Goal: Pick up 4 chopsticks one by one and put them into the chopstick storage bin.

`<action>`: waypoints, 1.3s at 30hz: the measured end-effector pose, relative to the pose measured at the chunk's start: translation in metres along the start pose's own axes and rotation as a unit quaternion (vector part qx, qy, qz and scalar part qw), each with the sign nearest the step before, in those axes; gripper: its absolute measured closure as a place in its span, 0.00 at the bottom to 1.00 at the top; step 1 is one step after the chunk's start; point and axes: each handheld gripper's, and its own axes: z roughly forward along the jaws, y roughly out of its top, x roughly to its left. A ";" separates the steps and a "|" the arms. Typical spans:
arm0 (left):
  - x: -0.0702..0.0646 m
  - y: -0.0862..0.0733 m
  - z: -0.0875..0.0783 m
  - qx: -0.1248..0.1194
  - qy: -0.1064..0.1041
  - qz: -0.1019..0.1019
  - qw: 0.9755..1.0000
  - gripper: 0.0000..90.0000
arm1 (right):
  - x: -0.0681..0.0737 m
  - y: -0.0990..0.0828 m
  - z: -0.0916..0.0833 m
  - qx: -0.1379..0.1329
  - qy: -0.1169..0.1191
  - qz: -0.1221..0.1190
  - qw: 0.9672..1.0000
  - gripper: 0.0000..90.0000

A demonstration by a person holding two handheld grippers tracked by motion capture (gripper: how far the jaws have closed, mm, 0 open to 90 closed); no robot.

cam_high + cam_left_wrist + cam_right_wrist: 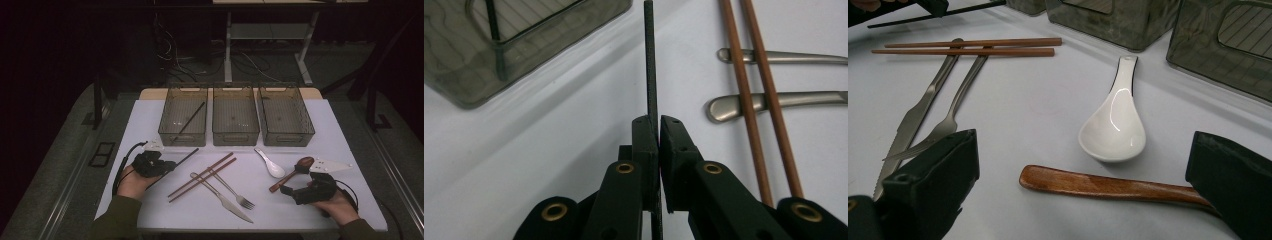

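Note:
My left gripper (171,165) (659,125) is shut on a thin black chopstick (187,156) (651,70), which points up and right toward the left bin (183,135). A second black chopstick (190,120) lies slanted inside that bin. At the right front, my right gripper (288,190) (1083,190) stands open, its jaws wide apart on either side of the handle of a wooden spoon (295,172) (1108,186) without touching it. A white ceramic spoon (270,164) (1113,125) lies just beyond.
Two brown chopsticks (202,176) (968,47) lie across a fork (227,187) and a knife (225,200) at the table's middle. Two more smoky plastic bins (235,134) (287,135) stand in a row at the back. A dark floor surrounds the white table (150,115).

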 end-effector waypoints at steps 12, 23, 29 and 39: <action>-0.006 0.011 -0.004 -0.015 -0.026 0.012 0.999 0.94 | 0.000 0.000 0.000 0.000 -0.001 0.001 1.000 0.01; -0.010 0.024 -0.005 -0.030 -0.042 0.021 0.998 0.94 | 0.000 0.000 0.001 0.001 -0.001 0.001 1.000 0.01; -0.011 0.032 -0.004 -0.036 -0.048 0.028 0.998 0.94 | 0.000 0.000 0.001 0.002 -0.001 0.000 1.000 0.01; -0.009 0.049 -0.007 -0.043 -0.050 0.038 0.997 0.94 | 0.000 0.000 0.001 0.002 -0.003 0.002 1.000 0.01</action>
